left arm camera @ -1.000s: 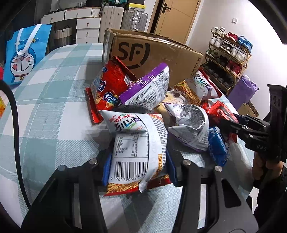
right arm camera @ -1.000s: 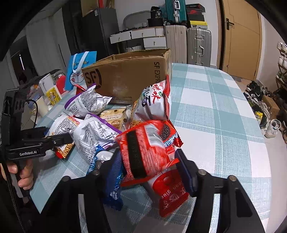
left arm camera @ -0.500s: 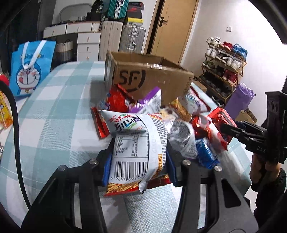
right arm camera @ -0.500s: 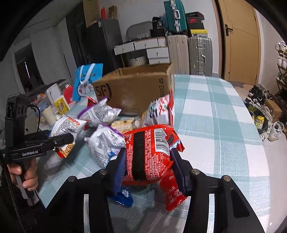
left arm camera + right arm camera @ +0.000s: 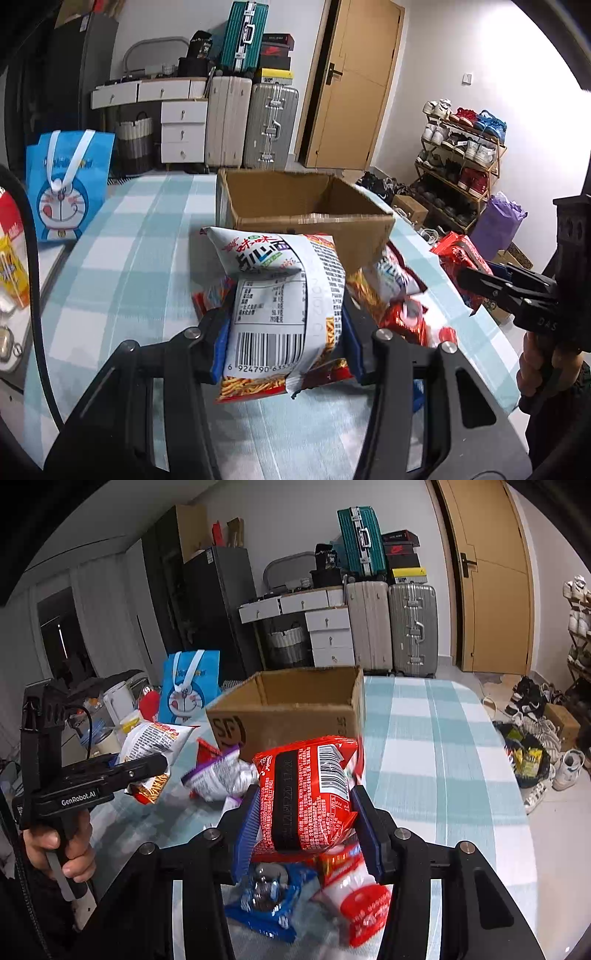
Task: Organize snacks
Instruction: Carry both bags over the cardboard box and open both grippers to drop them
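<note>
Blue ribbed pads lined both claws. The left gripper (image 5: pixel 286 345) was closed on a white bag (image 5: pixel 284 295), crinkled glossy foil with a barcode and a printed strip of golden sticks along its bottom seam; the bag hung clear of the table (image 5: pixel 122 258), just short of the box (image 5: pixel 306 218). The right gripper (image 5: pixel 308 830) was clamped on a red pack (image 5: pixel 308 794), a puffy pillow of shiny film with a black band down its back, likewise held up off the cloth, in front of the box.

Beneath the red pack lay a blue packet (image 5: pixel 266 904) and a red-and-white pouch (image 5: pixel 362 904), both blurred. A purple-edged silver bag (image 5: pixel 221 775) sat crumpled beside the box. More red and white bags (image 5: pixel 399 291) lay between the two claws, partly hidden by the box's drooping flap.

The box was plain brown corrugated card, open at the top; what showed of its inside was bare walls, its floor out of sight. The table wore a teal-and-white checked cloth. A blue cartoon bag (image 5: pixel 70 184) stood at the table's left edge.
</note>
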Available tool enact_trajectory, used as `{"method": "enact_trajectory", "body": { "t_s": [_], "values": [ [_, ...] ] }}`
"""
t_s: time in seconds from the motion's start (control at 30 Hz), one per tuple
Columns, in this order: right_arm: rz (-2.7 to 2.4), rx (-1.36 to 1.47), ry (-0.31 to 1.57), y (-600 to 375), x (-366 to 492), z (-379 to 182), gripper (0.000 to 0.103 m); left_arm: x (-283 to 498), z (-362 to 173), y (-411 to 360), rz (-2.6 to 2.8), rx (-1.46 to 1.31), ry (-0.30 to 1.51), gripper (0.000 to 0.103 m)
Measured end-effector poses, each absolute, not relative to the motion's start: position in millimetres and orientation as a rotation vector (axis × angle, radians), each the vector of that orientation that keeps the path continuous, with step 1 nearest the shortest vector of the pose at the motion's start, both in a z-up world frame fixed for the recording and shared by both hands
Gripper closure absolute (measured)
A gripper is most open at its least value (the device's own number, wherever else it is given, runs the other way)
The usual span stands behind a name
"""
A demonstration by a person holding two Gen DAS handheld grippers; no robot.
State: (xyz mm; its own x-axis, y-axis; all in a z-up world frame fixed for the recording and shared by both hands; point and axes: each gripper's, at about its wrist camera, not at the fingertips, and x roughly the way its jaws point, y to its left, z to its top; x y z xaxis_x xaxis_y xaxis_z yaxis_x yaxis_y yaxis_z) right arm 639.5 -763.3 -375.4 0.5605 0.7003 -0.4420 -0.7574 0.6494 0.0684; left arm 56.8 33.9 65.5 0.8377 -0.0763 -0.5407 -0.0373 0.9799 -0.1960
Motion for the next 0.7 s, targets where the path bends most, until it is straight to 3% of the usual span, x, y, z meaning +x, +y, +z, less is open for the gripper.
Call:
{"method": "enact_trajectory", "body": {
  "t_s": [0.7],
  "values": [
    [0.878, -0.115, 0.431, -714, 683, -324, 0.054, 132, 102, 37, 0.006, -0.180, 0.566, 0.057]
  ]
}}
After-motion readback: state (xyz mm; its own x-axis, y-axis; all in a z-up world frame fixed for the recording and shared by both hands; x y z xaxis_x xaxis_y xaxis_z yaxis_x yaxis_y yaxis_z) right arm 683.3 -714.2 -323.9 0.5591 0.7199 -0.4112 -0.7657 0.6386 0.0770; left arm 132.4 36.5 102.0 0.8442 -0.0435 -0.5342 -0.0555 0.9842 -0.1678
